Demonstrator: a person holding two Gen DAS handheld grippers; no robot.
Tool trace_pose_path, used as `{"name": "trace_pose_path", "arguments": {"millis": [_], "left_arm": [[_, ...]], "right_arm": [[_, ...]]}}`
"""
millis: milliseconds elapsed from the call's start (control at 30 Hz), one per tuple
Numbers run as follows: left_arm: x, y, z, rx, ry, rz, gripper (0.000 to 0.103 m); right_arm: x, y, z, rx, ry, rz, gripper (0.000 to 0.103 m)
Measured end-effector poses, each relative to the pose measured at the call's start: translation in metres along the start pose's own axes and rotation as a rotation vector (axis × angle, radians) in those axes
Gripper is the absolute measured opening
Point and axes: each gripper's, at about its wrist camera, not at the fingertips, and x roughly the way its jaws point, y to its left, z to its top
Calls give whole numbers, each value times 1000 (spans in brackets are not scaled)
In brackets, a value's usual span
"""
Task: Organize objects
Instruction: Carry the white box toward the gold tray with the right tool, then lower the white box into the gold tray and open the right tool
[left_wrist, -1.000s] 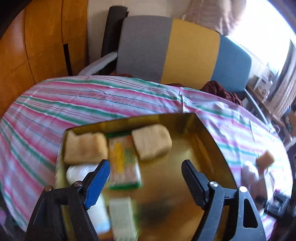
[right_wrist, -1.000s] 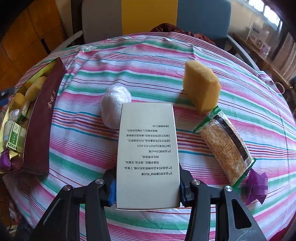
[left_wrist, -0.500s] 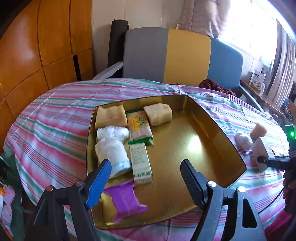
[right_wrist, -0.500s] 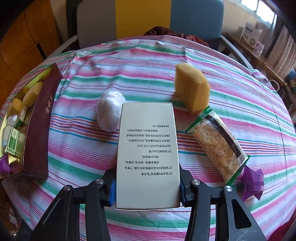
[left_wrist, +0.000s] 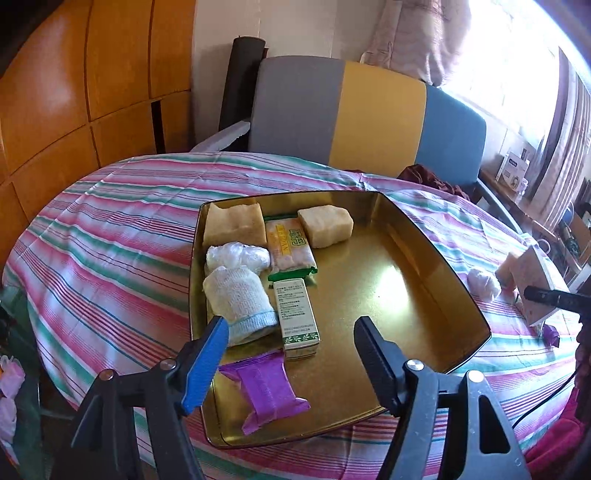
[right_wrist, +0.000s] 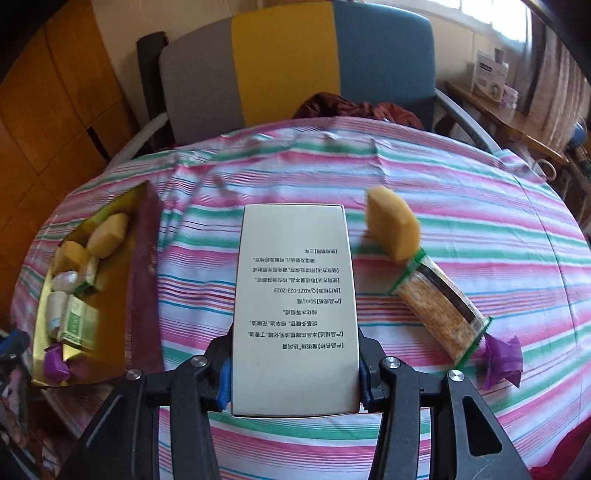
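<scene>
My right gripper is shut on a pale printed box, held above the striped tablecloth; the box also shows at the right of the left wrist view. A gold tray holds two sponges, a white sock, a plastic-wrapped ball, a cracker pack, a small green box and a purple packet. My left gripper is open and empty above the tray's near edge. On the cloth lie a yellow sponge, a cracker pack and a purple packet.
A grey, yellow and blue chair stands behind the round table. Wooden panels fill the left. A white wrapped ball lies right of the tray. A shelf with boxes is at far right.
My left gripper has pulled back and up from the tray, so the whole tray now shows. My right gripper has lifted the box, which now hides the white ball.
</scene>
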Motion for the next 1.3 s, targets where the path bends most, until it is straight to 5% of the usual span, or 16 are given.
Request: {"name": "trace_pose_path", "arguments": {"millis": [333,600,900,1100,1300], "left_arm": [[1,12,-2,-26,4,-1,71],[3,31,-6,-66,15,4,67],[12,49,-9,-115,43,8,67],[18,50,-12,-126,70,4,67],[14,50,-10,-132,53,8,67]], "right_arm": [[-16,104,21,-124,-25,179,50],[32,194,22,-245,115,222,50],[112,244,31,-262,250,154,50],[129,276,40,-300,239,137,51],[121,264,42,-229,235,227,69]]}}
